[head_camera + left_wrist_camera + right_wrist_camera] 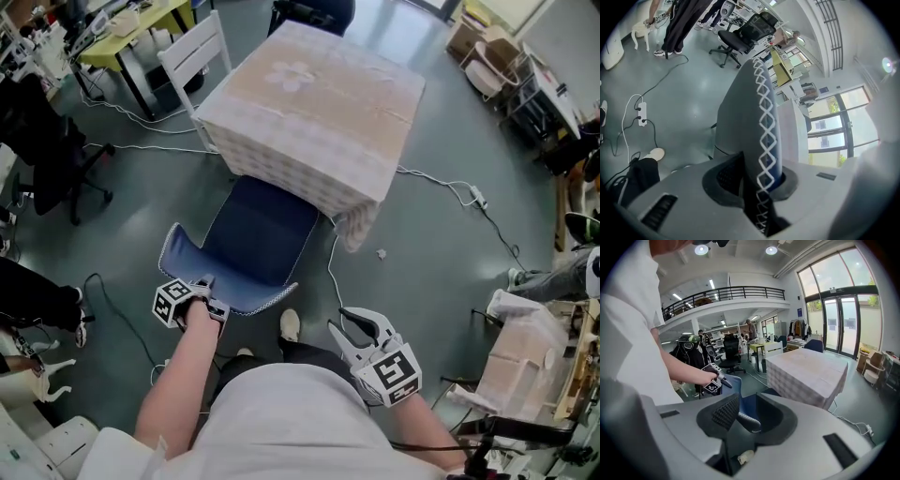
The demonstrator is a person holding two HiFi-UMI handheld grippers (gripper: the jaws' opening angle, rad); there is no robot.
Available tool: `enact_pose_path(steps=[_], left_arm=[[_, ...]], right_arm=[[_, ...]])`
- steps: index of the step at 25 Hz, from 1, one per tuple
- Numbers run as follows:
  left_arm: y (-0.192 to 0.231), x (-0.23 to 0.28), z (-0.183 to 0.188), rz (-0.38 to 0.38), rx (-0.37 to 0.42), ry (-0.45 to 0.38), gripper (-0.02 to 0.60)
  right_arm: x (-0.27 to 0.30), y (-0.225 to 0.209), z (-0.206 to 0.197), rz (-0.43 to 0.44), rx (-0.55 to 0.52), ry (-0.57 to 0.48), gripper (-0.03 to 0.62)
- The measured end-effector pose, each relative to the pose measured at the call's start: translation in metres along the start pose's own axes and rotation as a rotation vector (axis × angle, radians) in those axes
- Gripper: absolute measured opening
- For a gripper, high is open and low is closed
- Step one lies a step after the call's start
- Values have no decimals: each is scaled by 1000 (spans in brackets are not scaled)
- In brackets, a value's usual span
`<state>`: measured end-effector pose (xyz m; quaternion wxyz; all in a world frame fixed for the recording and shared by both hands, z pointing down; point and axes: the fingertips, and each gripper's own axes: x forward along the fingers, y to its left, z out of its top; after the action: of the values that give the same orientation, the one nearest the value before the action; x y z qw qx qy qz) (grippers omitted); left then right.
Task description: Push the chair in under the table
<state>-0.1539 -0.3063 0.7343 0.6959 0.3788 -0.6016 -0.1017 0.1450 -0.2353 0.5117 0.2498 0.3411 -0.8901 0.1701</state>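
Note:
A blue chair (258, 234) with a white-stitched rim stands before the cloth-covered table (319, 103), the front of its seat under the cloth's hanging edge. Its backrest (183, 262) faces me. My left gripper (208, 298) is shut on the backrest's top edge. In the left gripper view the stitched edge (761, 117) runs straight between the jaws of that gripper (757, 187). My right gripper (356, 323) hangs open to the right of the chair, touching nothing. The right gripper view looks past its empty jaws (745, 420) at the blue seat (749, 405), the table (806, 369) and the left gripper (723, 380).
A white chair (197, 52) stands at the table's far left corner. A black office chair (47, 159) is at the left, and a yellow-green desk (131, 33) behind it. A cable with a power strip (473, 195) lies on the grey floor right of the table. Wrapped goods (520, 356) sit at the right.

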Motion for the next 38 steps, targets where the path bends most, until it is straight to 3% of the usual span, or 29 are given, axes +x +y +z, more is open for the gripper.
enact_pose_path(steps=[8,20,30,32,36,38], left_arm=[[-51,45,-3,-4,-13,-5,86],[-113,95,-7,-10,21,22,89],[-126,106,-2,-11,32,16,100],[-123,106,-1,9,53,9,116],[-114,101,4,145,105,20,169],[-117,93,6,170,131,7,169]], right_arm=[[-9,-44,-9,-42,50,1,118],[-13,-72,-11,-80,102,-7,118],[-6,-76,-19,-68,126,16,118],[-1,-74,-19,-53,126,18,118],[11,-68,-18,-15,114,15,120],[14,-65,-18,-1,106,10,120]])
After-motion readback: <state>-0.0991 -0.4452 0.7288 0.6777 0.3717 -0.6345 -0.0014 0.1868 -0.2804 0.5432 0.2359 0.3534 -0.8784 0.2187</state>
